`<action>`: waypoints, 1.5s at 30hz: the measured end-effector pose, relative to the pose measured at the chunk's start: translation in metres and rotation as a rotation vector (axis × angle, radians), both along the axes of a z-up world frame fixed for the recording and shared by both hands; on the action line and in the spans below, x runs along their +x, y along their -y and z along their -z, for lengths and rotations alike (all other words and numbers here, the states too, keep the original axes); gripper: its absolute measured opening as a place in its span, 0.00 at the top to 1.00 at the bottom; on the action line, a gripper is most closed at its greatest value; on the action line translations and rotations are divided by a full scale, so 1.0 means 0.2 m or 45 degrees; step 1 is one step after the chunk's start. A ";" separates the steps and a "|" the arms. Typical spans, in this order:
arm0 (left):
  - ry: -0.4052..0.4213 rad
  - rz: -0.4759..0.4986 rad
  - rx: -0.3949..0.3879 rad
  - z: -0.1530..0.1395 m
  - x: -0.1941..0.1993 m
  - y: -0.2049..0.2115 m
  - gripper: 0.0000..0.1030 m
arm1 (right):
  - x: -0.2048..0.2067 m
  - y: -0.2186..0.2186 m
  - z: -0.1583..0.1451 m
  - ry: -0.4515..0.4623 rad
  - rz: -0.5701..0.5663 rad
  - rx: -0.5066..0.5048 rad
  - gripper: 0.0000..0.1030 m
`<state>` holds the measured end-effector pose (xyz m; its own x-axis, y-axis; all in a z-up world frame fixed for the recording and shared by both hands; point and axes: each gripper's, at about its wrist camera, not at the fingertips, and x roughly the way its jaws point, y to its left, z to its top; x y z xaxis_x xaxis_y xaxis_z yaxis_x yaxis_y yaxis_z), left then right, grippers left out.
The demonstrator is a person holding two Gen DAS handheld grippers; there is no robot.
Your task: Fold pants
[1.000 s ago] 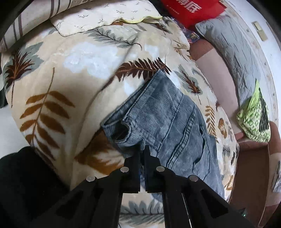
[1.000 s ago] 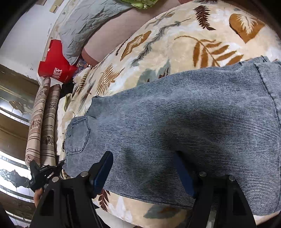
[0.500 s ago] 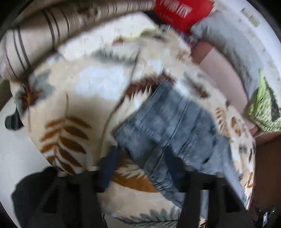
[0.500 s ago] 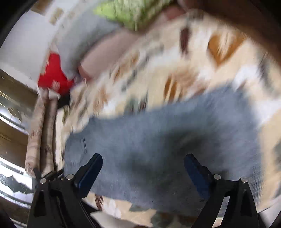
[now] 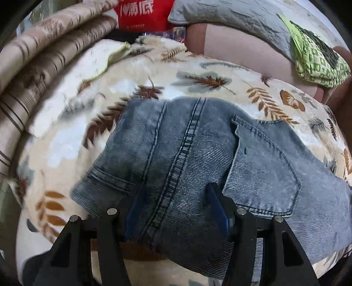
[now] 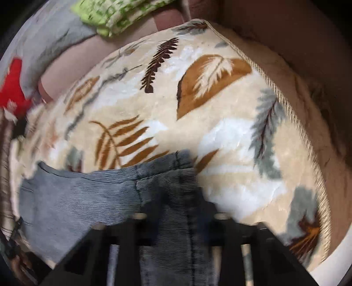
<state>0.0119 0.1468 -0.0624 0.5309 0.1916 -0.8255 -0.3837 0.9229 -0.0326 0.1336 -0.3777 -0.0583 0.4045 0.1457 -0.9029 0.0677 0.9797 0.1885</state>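
Grey-blue jeans (image 5: 198, 158) lie on a cream leaf-print blanket (image 5: 92, 105), seat side up with a back pocket (image 5: 264, 171) showing. My left gripper (image 5: 176, 209) is open, its blue-padded fingers (image 5: 216, 206) straddling the centre seam near the jeans' near edge. In the right wrist view the jeans (image 6: 92, 198) end at a hem corner (image 6: 182, 158). My right gripper (image 6: 178, 217) sits over that leg end, with denim between its fingers; the view is blurred and its fingertips are unclear.
Striped rolled bedding (image 5: 37, 57) lies at the left, a red bag (image 5: 143, 15) and a grey pillow (image 5: 231, 19) at the back, a green patterned cloth (image 5: 316, 55) at the right. The blanket's corded edge (image 6: 292, 110) runs along the right.
My left gripper let go of the waistband fold, opened, and moved over the jeans' seat. My right gripper swept along the leg to its hem end.
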 end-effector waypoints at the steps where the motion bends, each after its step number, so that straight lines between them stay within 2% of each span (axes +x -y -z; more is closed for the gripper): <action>1: 0.014 0.010 0.010 0.00 -0.01 0.00 0.41 | -0.01 -0.01 -0.05 0.047 -0.010 -0.025 0.80; 3: 0.020 0.015 0.006 0.00 -0.01 -0.01 0.41 | -0.03 -0.04 -0.15 0.158 -0.017 -0.108 0.80; 5: 0.029 0.010 0.003 0.00 0.00 -0.01 0.41 | -0.02 -0.07 -0.19 0.211 -0.028 -0.162 0.80; 7: 0.030 0.007 0.009 0.00 -0.01 -0.01 0.40 | 0.03 -0.07 -0.09 0.155 -0.003 -0.166 0.79; 8: 0.028 0.007 0.008 0.00 -0.01 0.00 0.41 | 0.06 -0.06 0.03 0.046 -0.002 -0.158 0.74; 9: 0.036 0.004 0.000 -0.02 -0.02 -0.01 0.41 | 0.06 -0.06 0.07 0.030 -0.001 -0.150 0.71; 10: 0.054 -0.002 -0.008 -0.06 -0.04 0.00 0.41 | 0.04 -0.06 0.04 0.084 0.010 -0.172 0.64; 11: 0.108 -0.019 -0.006 -0.12 -0.07 0.00 0.41 | 0.02 -0.06 0.03 0.079 0.011 -0.185 0.41; 12: 0.148 -0.024 0.007 -0.15 -0.07 0.00 0.40 | -0.01 -0.06 -0.01 0.080 0.008 -0.183 0.31; 15: 0.231 0.011 0.036 -0.21 -0.08 0.04 0.32 | -0.15 -0.07 -0.19 0.221 0.029 -0.198 0.31; 16: 0.206 0.022 0.051 -0.19 -0.06 0.05 0.30 | -0.22 -0.08 -0.23 0.256 0.022 -0.128 0.31; 18: -0.008 0.024 0.085 -0.02 0.04 0.04 0.29 | -0.32 -0.11 -0.26 0.286 -0.027 0.078 0.31; 19: -0.048 0.019 0.069 0.06 0.06 0.02 0.27 | -0.34 -0.13 -0.20 0.245 -0.054 0.151 0.30; 20: 0.002 0.005 0.105 0.04 0.05 0.02 0.25 | -0.35 -0.15 -0.10 0.147 -0.073 0.173 0.30; 21: -0.010 0.005 0.106 0.02 0.06 0.03 0.25 | -0.33 -0.16 0.02 0.019 -0.081 0.161 0.30; 22: 0.002 0.004 0.085 -0.01 0.05 0.03 0.27 | -0.32 -0.15 0.13 -0.052 -0.070 0.156 0.32; 23: 0.082 0.010 0.055 -0.07 0.03 0.02 0.27 | -0.32 -0.15 0.10 -0.014 -0.060 0.146 0.33; 25: 0.190 0.010 0.077 -0.15 -0.02 0.03 0.26 | -0.32 -0.22 -0.07 0.053 -0.072 0.042 0.33; 26: 0.217 0.007 0.103 -0.16 -0.02 0.03 0.25 | -0.29 -0.27 -0.17 0.135 -0.097 0.005 0.33; 28: 0.130 0.006 0.149 -0.09 0.02 0.03 0.24 | -0.22 -0.46 -0.34 0.233 -0.210 0.010 0.32; 29: 0.012 -0.001 0.144 0.01 0.06 0.02 0.24 | -0.18 -0.56 -0.37 0.244 -0.279 0.039 0.32; 30: -0.020 -0.011 0.095 0.08 0.06 0.00 0.22 | -0.13 -0.69 -0.39 0.247 -0.374 0.079 0.32; 31: 0.016 -0.030 0.080 0.08 0.04 -0.01 0.22 | -0.07 -0.82 -0.39 0.240 -0.452 0.112 0.32; 34: 0.021 -0.003 0.118 0.06 0.04 0.00 0.21 | 0.13 -1.25 -0.30 0.160 -0.663 0.179 0.33; 36: 0.031 -0.026 0.046 0.07 0.03 -0.04 0.21 | 0.28 -1.52 -0.20 0.104 -0.751 0.179 0.33; 39: 0.035 -0.022 0.028 0.05 0.04 -0.06 0.21 | 0.44 -1.77 -0.04 0.027 -0.816 0.127 0.33; 40: 0.038 -0.021 0.028 0.05 0.04 -0.07 0.21 | 0.45 -1.83 0.01 -0.007 -0.843 0.102 0.45; 41: 0.039 -0.018 0.032 0.05 0.03 -0.07 0.21 | 0.46 -1.87 0.06 -0.037 -0.874 0.055 0.79; 42: 0.038 -0.016 0.029 0.05 0.03 -0.07 0.21 | 0.46 -1.91 0.09 -0.073 -0.914 0.010 0.93; 44: 0.041 -0.018 0.020 0.05 0.04 -0.06 0.21 | 0.43 -1.98 0.07 0.015 -0.966 -0.118 0.97; 45: 0.040 -0.021 0.021 0.05 0.04 -0.06 0.21 | 0.43 -1.99 0.05 0.056 -0.965 -0.143 0.97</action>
